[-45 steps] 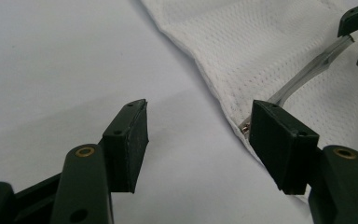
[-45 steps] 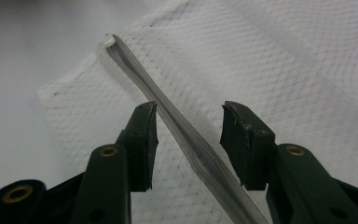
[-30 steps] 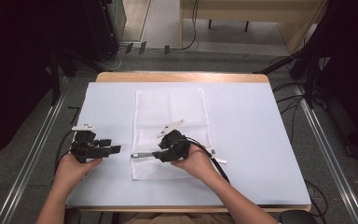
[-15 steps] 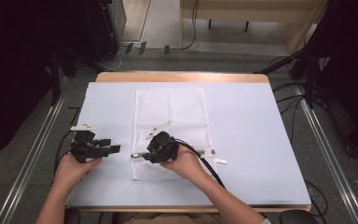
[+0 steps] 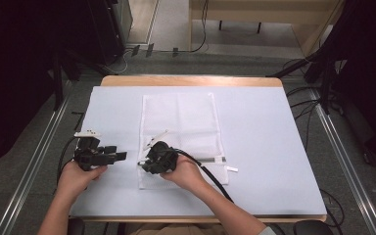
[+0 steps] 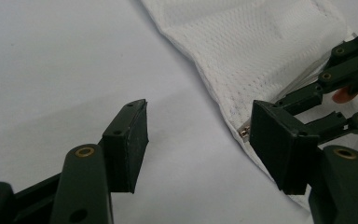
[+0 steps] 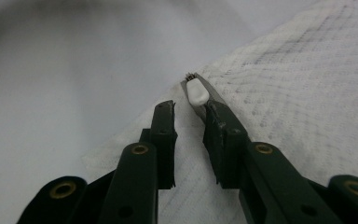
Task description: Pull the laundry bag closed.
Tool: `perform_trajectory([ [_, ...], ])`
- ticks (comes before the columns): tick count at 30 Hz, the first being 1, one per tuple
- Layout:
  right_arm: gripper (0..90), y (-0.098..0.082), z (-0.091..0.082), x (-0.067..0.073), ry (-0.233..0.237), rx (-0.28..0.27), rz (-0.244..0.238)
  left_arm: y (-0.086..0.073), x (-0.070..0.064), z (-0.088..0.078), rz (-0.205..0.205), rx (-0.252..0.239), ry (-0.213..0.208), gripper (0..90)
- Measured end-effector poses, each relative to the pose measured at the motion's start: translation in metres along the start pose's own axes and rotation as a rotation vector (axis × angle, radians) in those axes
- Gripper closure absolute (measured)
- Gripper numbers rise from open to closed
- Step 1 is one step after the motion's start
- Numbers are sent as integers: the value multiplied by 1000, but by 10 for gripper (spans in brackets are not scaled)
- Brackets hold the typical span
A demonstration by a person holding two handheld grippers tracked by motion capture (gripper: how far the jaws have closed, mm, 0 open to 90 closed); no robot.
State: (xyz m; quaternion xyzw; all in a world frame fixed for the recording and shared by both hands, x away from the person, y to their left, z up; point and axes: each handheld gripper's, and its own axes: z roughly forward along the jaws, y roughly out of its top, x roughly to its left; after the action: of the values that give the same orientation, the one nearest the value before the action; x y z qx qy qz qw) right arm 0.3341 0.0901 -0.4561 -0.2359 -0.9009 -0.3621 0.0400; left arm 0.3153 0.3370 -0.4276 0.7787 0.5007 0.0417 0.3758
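A white mesh bag (image 5: 181, 122) lies flat on the white table cover (image 5: 269, 142). My right gripper (image 5: 142, 163) rests on the bag's near left corner, pointing left. In the right gripper view its jaws (image 7: 189, 109) stand a narrow gap apart and have just been closing. Only mesh (image 7: 307, 93) shows in the gap. The white zip pull (image 7: 197, 91) lies just past the tip of the right-hand jaw. My left gripper (image 5: 118, 153) holds still on the cover just left of the bag, its jaws (image 6: 200, 123) wide open and empty beside the bag's edge (image 6: 261, 42).
The bag's zip line (image 5: 210, 159) runs rightward to a small white tab (image 5: 231, 169) on the cover. The right gripper's black cable (image 5: 215, 181) trails back over the near edge. Dark stands and cables surround the table (image 5: 191, 81).
My right hand has slid left along the near part of the bag to its left corner, and its jaws have narrowed. The left gripper has not moved.
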Motion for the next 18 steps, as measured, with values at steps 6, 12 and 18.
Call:
perform_trajectory([
  [6, 764, 7, 6, -1, 19, -7, 23, -1, 2, 0, 2, 4, 0, 386],
  [12, 798, 11, 12, -5, 20, -2, 47, -1, 2, 1, 5, 3, -4, 393],
  [18, 831, 15, 16, -10, 25, 7, 66, -1, 1, 2, 17, 12, -14, 400],
])
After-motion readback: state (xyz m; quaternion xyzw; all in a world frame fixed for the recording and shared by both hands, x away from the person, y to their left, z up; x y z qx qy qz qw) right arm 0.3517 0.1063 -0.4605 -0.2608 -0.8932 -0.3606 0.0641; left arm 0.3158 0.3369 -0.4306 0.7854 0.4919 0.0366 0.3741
